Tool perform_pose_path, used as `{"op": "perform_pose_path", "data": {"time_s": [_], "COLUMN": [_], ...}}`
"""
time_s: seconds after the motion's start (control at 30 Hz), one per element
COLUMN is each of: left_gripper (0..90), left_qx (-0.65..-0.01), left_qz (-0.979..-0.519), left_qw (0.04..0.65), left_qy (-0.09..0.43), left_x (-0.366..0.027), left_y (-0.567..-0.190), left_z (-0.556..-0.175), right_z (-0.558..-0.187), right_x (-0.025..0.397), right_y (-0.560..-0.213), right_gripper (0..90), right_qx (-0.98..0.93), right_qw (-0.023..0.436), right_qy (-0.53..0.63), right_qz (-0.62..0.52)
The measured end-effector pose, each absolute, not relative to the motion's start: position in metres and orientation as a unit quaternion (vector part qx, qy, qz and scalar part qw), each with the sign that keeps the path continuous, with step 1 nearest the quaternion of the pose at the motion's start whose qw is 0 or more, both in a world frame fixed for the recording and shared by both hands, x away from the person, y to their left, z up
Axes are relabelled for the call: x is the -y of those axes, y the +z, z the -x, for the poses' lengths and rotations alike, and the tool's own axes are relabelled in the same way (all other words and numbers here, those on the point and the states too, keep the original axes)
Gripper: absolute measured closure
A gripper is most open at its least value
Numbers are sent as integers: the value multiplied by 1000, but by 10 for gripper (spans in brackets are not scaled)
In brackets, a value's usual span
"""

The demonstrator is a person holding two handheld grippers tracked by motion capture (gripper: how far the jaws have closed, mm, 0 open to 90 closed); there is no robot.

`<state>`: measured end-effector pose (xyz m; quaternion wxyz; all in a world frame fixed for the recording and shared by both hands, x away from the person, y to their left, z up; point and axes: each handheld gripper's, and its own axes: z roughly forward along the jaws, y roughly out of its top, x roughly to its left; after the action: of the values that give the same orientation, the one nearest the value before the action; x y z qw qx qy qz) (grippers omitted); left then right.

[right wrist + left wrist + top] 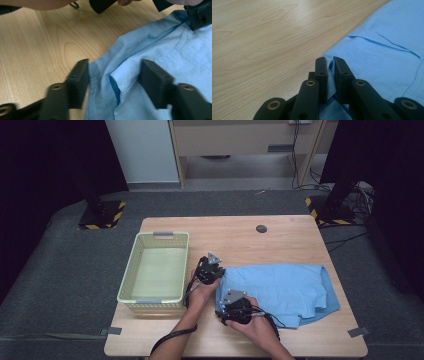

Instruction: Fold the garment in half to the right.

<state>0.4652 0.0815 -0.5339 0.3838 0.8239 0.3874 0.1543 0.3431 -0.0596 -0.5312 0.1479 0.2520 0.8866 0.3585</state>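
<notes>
A light blue shirt (285,287) lies flat on the right half of the wooden table (240,237). My left gripper (216,273) sits at the shirt's upper left corner. In the left gripper view its jaws are shut on a fold of the blue shirt (387,50), the gripper (330,63) pinching the corner. My right gripper (226,306) rests at the shirt's lower left corner. The right gripper view shows that gripper (113,75) open, its jaws straddling a raised edge of the shirt (160,47).
A pale yellow plastic basket (131,270) stands empty at the table's left. A small dark round disc (261,228) lies near the far edge. Bare wood lies behind the shirt and along the front edge. Black stands and cables are on the floor beyond.
</notes>
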Motion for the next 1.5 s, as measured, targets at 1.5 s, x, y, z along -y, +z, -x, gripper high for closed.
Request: {"op": "perform_pose_path", "data": {"time_s": [1.5], "left_gripper": [844], "left_qx": [-338], "left_qz": [-804], "left_qw": [451], "left_qy": [190], "left_x": [-86], "left_y": [-445], "left_z": [-432], "right_z": [-316], "right_x": [59], "right_y": [-458], "right_gripper": [865], "right_qx": [-855], "right_qw": [177], "right_qy": [371], "right_qz": [-315]}}
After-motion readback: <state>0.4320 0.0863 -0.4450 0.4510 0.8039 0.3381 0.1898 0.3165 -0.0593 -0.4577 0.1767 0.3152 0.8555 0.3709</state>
